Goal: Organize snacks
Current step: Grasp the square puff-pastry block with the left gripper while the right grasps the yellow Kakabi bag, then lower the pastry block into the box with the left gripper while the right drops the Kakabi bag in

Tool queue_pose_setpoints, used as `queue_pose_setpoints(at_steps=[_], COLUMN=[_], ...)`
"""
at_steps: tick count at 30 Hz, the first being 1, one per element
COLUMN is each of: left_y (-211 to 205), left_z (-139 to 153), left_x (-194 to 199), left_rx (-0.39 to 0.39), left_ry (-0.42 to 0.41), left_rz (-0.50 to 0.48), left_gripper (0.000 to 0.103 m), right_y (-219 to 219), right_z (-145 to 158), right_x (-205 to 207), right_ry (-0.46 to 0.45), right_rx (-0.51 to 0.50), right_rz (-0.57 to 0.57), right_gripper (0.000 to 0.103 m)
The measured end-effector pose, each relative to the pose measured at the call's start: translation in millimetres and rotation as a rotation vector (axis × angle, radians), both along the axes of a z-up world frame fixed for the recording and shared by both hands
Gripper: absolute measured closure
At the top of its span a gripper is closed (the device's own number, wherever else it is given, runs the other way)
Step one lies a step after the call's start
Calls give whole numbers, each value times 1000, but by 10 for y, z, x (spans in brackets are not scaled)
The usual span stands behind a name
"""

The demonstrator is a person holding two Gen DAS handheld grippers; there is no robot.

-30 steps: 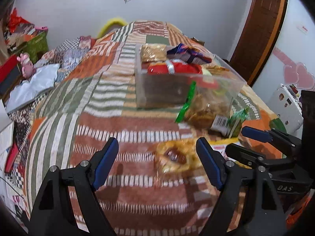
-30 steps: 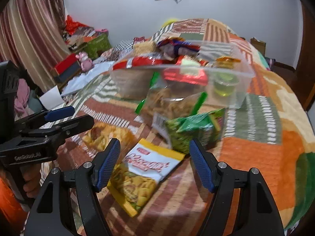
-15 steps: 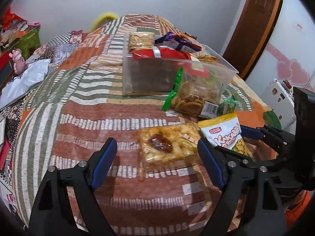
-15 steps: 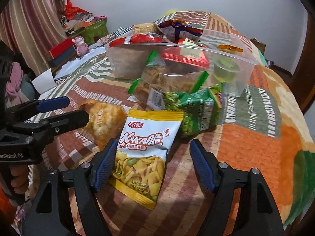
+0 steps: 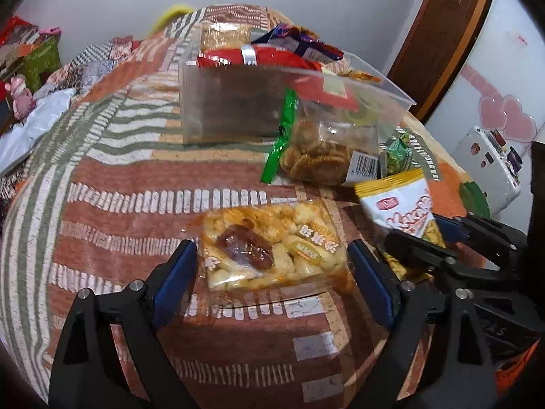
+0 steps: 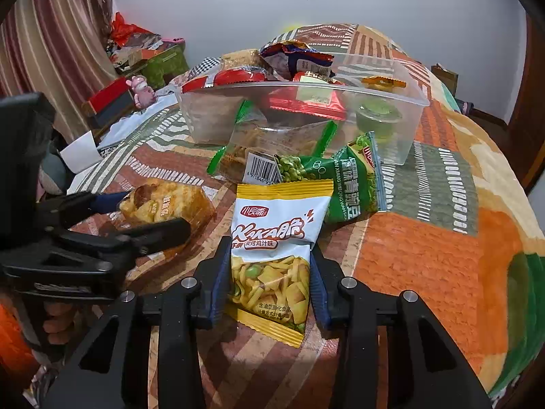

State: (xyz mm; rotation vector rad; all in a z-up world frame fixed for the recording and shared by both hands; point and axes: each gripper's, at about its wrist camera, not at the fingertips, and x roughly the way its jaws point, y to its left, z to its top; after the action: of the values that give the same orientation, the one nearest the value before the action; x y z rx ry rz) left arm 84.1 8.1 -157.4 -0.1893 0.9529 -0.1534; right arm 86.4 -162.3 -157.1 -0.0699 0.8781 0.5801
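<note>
A clear packet of yellow puffs [image 5: 272, 250] lies on the patchwork bedspread between the fingers of my left gripper [image 5: 272, 266], which is open around it; it also shows in the right wrist view [image 6: 163, 204]. My right gripper [image 6: 270, 283] is shut on the white and yellow Kaka crisps packet [image 6: 276, 235], its pads pressing both sides of the lower half. That packet also shows in the left wrist view [image 5: 405, 211]. A clear plastic bin [image 6: 391, 116] behind holds several snacks.
A clear bag of crackers with green ends [image 6: 272, 150] and a green pea packet [image 6: 344, 177] lie in front of the bin. Clutter and a pink toy [image 6: 139, 88] sit left of the bed. A door [image 5: 442, 34] stands at right.
Both grippers moved forward and down. The left now straddles the puff packet. The right has closed from open onto the Kaka packet.
</note>
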Motion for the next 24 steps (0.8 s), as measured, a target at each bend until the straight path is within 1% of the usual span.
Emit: queue_pose_setpoints(at_steps=[2,4,6,11,15,24], left_y=[13,15,19,53,86,90], left_z=[-17,-9,7,74,214,663], left_x=[7,0,-11,-56,-92,-57], left_rx=[-11,-10,-7,-12,-14,-33], left_ry=[-1,-11,-21,-47,-92,-209], left_rz=[11,15,17,29,45,61], left_gripper=[14,21,24,25,26,26], right_y=[-9,-32,-57,-97,-113,-150], right_z=[12,29,54,151,264,519], right_x=[-15,-29,-41,-51,-55,79], right_ry=[-2,-2,-6,-19,-45,-116], right_rx=[4,11,20,46,66,120], right_rz=[-1,-3,-4,-5,-7,-28], right_gripper=[66,67,67,67,67,67])
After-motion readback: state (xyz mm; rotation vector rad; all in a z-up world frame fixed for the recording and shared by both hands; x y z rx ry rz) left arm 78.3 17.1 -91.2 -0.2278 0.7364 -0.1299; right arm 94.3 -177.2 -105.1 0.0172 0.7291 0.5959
